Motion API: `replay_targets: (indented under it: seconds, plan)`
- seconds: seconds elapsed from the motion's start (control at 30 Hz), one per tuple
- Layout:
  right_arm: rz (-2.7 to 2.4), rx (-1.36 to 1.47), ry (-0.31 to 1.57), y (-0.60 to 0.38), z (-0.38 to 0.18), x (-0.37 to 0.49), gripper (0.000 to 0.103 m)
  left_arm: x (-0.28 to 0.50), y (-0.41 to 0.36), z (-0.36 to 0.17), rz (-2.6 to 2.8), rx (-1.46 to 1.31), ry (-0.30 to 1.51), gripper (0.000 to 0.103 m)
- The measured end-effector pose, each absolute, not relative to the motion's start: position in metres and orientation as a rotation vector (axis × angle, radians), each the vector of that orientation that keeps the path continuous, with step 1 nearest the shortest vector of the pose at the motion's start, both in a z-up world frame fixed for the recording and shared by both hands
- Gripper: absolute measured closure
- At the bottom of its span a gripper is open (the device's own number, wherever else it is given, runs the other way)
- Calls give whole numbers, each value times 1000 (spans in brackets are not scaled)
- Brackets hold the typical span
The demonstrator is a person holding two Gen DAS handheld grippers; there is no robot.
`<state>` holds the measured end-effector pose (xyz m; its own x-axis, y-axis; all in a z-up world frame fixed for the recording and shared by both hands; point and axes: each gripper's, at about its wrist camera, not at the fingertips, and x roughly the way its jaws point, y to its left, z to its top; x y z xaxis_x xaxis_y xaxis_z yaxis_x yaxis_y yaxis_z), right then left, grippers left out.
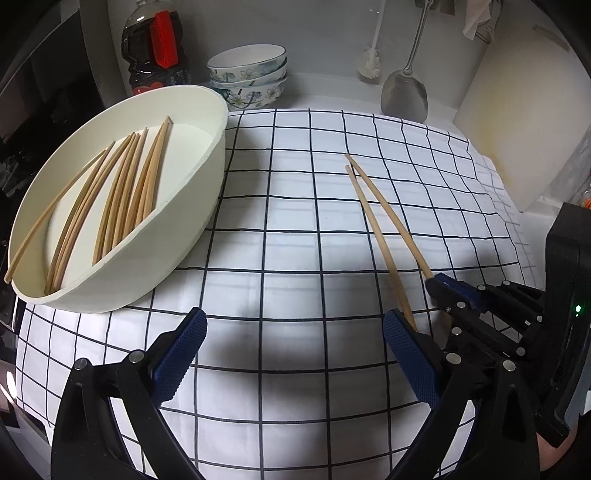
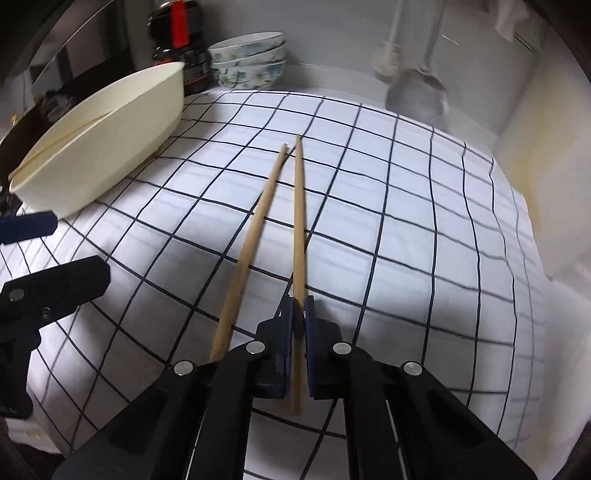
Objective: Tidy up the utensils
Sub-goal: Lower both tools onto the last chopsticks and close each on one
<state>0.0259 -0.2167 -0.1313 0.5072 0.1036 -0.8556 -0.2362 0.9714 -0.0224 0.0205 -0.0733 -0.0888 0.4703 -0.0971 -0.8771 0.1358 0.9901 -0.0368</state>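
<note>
With most chopsticks (image 1: 110, 199) already in the tub (image 1: 192, 221), the right gripper (image 2: 300, 314) pinches one chopstick (image 2: 298, 221) while the left gripper (image 1: 295, 347) hangs spread.

Grey wall (image 1: 332, 33) behind a counter under checked cloth (image 1: 295, 240).

In the right wrist view the metal spatula (image 2: 419, 98) and the brush (image 2: 386, 59) hanging at about one o'clock are smeared by motion blur, so their outlines cannot be made out. The near end of the loose chopstick (image 2: 251, 240) slips behind the right gripper (image 2: 300, 310) body at six o'clock. In the left wrist view the dark bottle (image 1: 155, 48) at eleven o'clock is cut off by the top edge, and its label is too small to read.
</note>
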Motion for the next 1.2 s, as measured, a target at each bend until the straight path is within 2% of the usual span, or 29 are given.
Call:
replay_targets:
  seconds: [0.67,0.73,0.8,0.87,0.97,1.03,1.07,1.1,1.13,1.17,1.2]
  plan:
    - [64,11,1029,-311,-134,19,96,61,-128,-124,-159,63,1086,8]
    - [72,35,1030,-315,-134,22,92,65,-131,-128,-153,67,1093,8]
    - [69,36,1026,-317,-134,27,79,68,-135,-134,-149,68,1103,8]
    - [64,12,1021,-316,-135,32,72,71,-138,-137,-144,67,1111,8]
    - [62,-24,1007,-312,-136,38,72,73,-146,-139,-136,93,1095,10]
    - [68,-26,1001,-311,-136,42,72,72,-151,-138,-143,108,1072,17]
    - [72,-29,998,-311,-136,44,74,72,-153,-137,-149,112,1064,24]
    - [80,-33,996,-309,-137,45,80,71,-156,-136,-159,116,1056,35]
    - [84,-37,995,-308,-137,45,83,71,-158,-134,-169,120,1049,40]
    - [85,-48,994,-306,-136,46,93,70,-160,-132,-181,124,1042,54]
    - [80,-55,994,-305,-137,46,97,70,-162,-131,-189,125,1038,70]
